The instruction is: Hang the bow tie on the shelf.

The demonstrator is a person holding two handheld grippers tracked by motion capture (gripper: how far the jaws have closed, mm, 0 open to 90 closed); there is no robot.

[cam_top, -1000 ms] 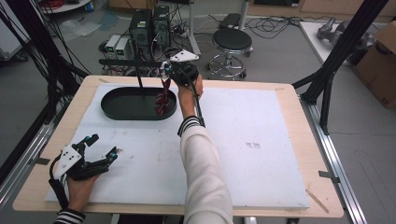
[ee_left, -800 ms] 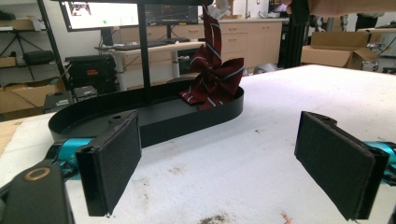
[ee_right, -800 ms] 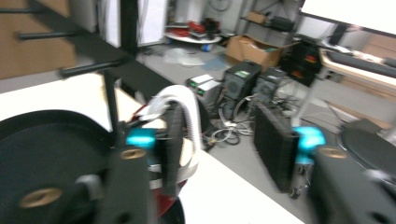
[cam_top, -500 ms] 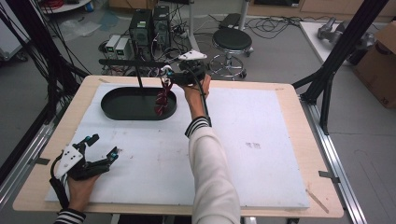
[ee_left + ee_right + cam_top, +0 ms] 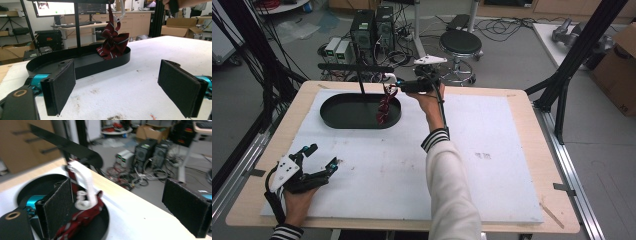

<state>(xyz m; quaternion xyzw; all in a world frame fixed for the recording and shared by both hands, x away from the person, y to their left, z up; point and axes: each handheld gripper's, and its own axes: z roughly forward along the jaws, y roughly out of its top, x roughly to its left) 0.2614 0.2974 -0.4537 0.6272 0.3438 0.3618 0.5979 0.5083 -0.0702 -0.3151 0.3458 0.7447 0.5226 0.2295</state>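
High view: a black oval tray (image 5: 337,117) sits at the far left of a white-topped table (image 5: 492,150). A thin black stand (image 5: 360,80) rises from inside the tray, with a crossbar on top. A dark red striped tie (image 5: 384,105) hangs from the crossbar's end on a white hook, and its lower folds rest inside the tray at the right end. The right gripper (image 5: 398,88) is raised just right of the tie, near the hook. The left gripper (image 5: 319,159) rests on the table well in front of the tray, jaws apart and empty.

Left gripper view: both black pads stand wide with bare table between them — the tray lies beyond, the tie (image 5: 112,45) bunched in its right end.

Right gripper view: the jaws have just been opening and stand wide, clamping nothing. The white hook (image 5: 83,187) and the tie (image 5: 80,220) lie just beside the left pad, over the tray (image 5: 32,187).
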